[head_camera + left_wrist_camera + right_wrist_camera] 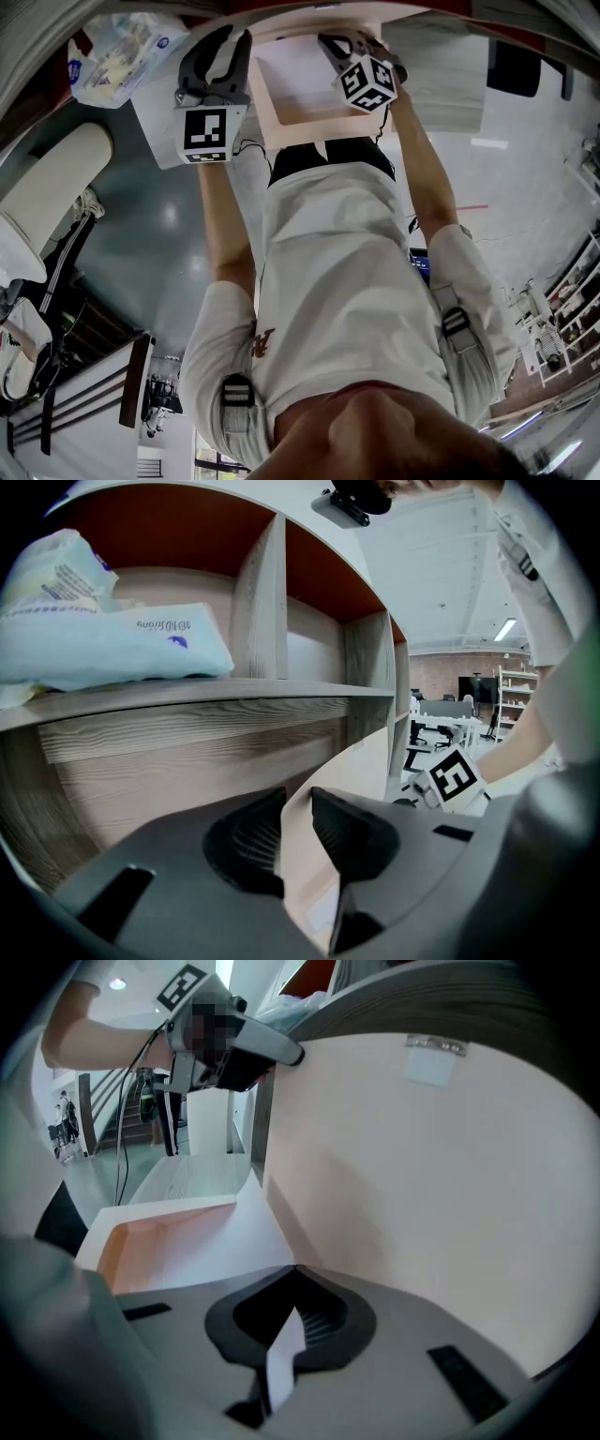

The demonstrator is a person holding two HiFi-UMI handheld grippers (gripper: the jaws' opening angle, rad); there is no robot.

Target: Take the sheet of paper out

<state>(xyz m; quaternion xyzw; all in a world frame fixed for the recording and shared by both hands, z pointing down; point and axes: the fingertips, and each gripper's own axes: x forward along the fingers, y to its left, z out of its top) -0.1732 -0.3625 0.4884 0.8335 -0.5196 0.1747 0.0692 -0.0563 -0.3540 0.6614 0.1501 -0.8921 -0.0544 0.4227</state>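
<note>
A pale pink folder (281, 120) is held up in front of the shelf, with a white sheet of paper (295, 75) showing inside its opening. My left gripper (298, 799) is shut on the folder's left edge (361, 771), which stands upright between the pads. My right gripper (292, 1274) is shut on a corner of the white sheet (202, 1232); a strip of it runs back between the jaws. The folder's pink flap (422, 1194) fills the right of the right gripper view. In the head view the left gripper (225, 42) and right gripper (328, 42) flank the folder.
A wooden shelf unit (187, 700) with upright dividers stands just behind the folder. A soft pack of tissues (112, 644) lies on its shelf at the left. The person's torso and arms fill the middle of the head view. A white chair (47, 197) stands at the left.
</note>
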